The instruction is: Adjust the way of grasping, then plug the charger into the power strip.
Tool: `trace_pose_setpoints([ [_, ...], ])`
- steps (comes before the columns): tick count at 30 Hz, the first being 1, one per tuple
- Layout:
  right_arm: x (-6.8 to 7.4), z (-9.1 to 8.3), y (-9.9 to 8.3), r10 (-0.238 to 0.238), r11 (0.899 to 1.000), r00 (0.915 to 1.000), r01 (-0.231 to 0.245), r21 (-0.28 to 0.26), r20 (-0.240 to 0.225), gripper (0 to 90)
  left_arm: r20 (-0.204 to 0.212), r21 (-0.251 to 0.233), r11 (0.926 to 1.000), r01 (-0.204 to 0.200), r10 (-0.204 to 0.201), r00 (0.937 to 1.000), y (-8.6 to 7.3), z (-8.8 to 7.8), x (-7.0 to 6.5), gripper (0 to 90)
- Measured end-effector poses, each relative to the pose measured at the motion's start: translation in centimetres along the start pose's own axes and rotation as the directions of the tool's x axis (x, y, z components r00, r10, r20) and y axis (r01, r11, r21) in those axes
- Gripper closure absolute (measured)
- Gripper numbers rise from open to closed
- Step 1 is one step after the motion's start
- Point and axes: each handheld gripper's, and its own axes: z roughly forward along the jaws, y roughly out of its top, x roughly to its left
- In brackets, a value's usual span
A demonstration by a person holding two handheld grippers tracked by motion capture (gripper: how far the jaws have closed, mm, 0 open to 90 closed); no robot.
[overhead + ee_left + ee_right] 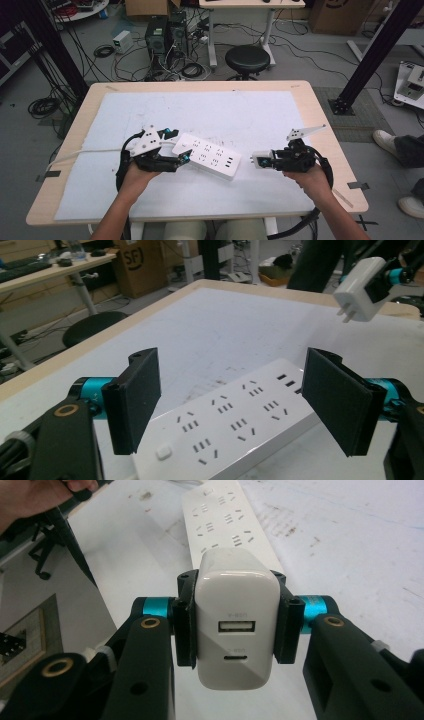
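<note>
One power strip (pixel 208 155), one charger (pixel 261 160) and two grippers are shown on one desk (pixel 320 112) covered by a white mat (pixel 240 107).

The left gripper (pixel 181 146) is held with its jaws wide apart, one on each side of the near end of the power strip. In the left gripper view the two black pads (pixel 135 397) stand clear of the strip's long edges, so nothing is gripped; the strip (pixel 235 425) lies flat between and beneath them, its rocker switch just below the left jaw. Six socket groups in two rows of three are counted on its upper face ahead of the jaws, and further slots are seen near its far end, beside the right jaw.

The right gripper (pixel 260 161) is clamped on the one white charger (pixel 236 617), which is pressed between the two pads at its sides. Two ports, one above the other, are seen on the face turned toward the camera in the right gripper view. In the left gripper view, two flat prongs are counted on the charger (pixel 361 287), which is held above the desk, well beyond the right jaw of the left gripper. Ahead of the right gripper's jaws, the power strip (pixel 227 517) is seen lying lengthwise, apart from the charger.
</note>
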Motion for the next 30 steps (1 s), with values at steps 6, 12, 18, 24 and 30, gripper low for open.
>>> trace_pose_setpoints([
  [6,-0.4,-1.4,-0.3,-0.053,0.997,0.9965,0.050,0.052,0.065,63.2,-0.040,-0.011,0.9999,0.007,-0.008,0.9992,0.0,-1.6,0.9,23.9],
  [12,-0.3,-2.7,-0.2,-0.126,0.988,0.9826,0.113,0.102,0.136,63.2,-0.065,-0.012,0.9998,0.018,-0.018,0.9977,-0.4,-2.6,1.4,23.9],
  [18,-0.9,-3.6,-0.1,-0.101,0.992,0.9828,0.088,0.087,0.155,63.2,-0.076,-0.011,0.9996,0.028,-0.028,0.9967,-0.8,-3.2,1.5,24.1],
  [24,-1.5,-3.8,0.5,-0.071,0.994,0.9857,0.058,0.092,0.153,63.2,-0.090,0.000,0.9997,0.026,-0.026,0.9956,-1.1,-3.7,1.5,24.1],
  [30,-1.7,-3.6,1.5,-0.078,0.989,0.9864,0.058,0.137,0.144,63.2,-0.107,-0.007,0.9991,0.041,-0.042,0.9934,-1.6,-4.3,1.7,24.1],
])
